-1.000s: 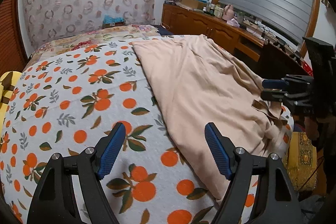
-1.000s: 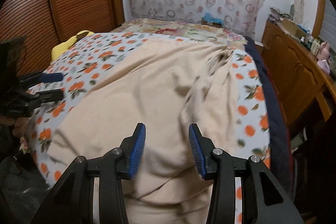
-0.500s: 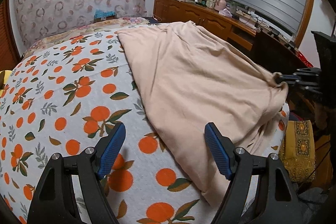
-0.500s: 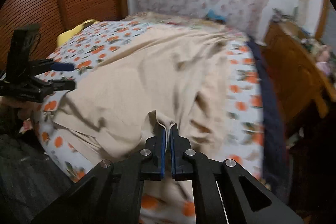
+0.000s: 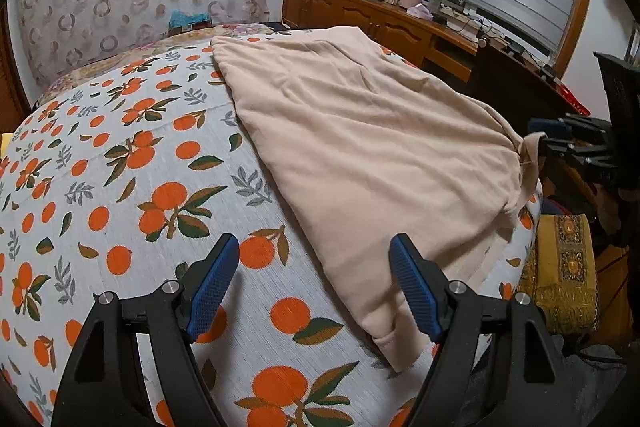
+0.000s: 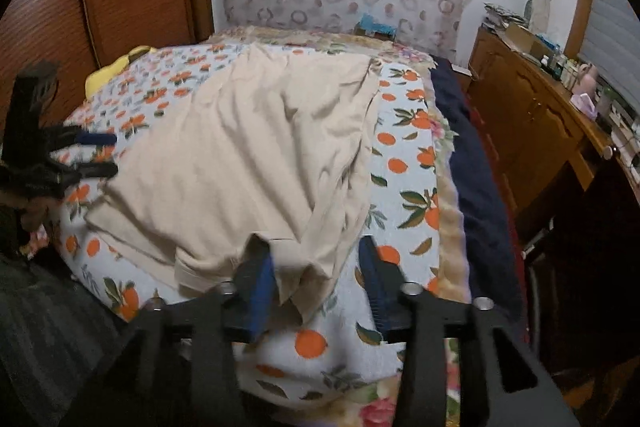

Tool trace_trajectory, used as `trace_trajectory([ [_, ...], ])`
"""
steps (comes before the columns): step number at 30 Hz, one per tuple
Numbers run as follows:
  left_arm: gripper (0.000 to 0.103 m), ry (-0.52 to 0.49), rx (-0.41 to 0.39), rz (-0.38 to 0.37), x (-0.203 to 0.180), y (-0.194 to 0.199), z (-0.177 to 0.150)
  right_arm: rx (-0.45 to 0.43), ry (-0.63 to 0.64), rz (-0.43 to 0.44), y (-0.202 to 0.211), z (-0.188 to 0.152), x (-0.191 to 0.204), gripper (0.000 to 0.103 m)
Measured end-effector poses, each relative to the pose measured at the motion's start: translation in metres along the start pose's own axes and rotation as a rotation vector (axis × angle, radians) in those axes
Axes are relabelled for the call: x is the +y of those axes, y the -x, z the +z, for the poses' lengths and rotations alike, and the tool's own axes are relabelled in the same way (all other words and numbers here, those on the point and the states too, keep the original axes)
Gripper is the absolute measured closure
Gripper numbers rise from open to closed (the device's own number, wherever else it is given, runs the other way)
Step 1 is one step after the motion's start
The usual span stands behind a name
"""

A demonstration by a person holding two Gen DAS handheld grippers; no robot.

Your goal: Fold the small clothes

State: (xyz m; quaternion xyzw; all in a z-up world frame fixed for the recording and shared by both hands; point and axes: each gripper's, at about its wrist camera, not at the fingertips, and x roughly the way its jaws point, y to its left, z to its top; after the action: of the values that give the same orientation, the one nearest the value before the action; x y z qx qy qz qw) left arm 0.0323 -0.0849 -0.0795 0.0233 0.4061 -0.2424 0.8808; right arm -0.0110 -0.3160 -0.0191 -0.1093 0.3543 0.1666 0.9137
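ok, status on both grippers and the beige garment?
Left gripper open, empty, over the bedspread. Right gripper opening, beige garment corner loose between its jaws. Garment spread flat, unfolded. Nothing in the way.

Bed (image 5: 120,187) covered by an orange-print sheet, with a beige garment (image 5: 360,147) laid on it.

The garment is spread flat across the bed, one corner hanging over the bed's near edge. A yellow item (image 6: 116,69) is seen at the bed's far left side, and a dark blue blanket (image 6: 468,163) along its right edge.
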Motion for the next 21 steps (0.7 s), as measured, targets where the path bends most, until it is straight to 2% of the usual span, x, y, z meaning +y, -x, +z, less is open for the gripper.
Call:
trace_trajectory([
  [2,0.025,-0.001,0.005,-0.001,0.000,-0.001,-0.001,-0.005,-0.008,-0.007,-0.004,-0.003,-0.001,0.049],
  [9,0.025,-0.002,0.016,0.001,-0.003,-0.003,-0.003,0.007,-0.078,-0.008,-0.022,-0.008,-0.008,0.046],
  [12,0.025,-0.001,0.020,0.001,-0.003,-0.005,-0.002,-0.038,-0.093,0.005,-0.010,-0.004,-0.009,0.046],
  [14,0.025,0.000,0.023,-0.001,-0.002,-0.006,-0.002,-0.065,-0.093,-0.006,-0.001,-0.001,-0.007,0.040],
  [16,0.025,-0.002,0.028,-0.003,-0.003,-0.008,-0.002,-0.085,-0.088,-0.012,0.004,0.002,-0.002,0.038],
  [21,0.025,-0.006,0.042,-0.002,-0.004,-0.011,-0.003,-0.119,-0.063,0.004,0.010,0.004,0.012,0.038],
])
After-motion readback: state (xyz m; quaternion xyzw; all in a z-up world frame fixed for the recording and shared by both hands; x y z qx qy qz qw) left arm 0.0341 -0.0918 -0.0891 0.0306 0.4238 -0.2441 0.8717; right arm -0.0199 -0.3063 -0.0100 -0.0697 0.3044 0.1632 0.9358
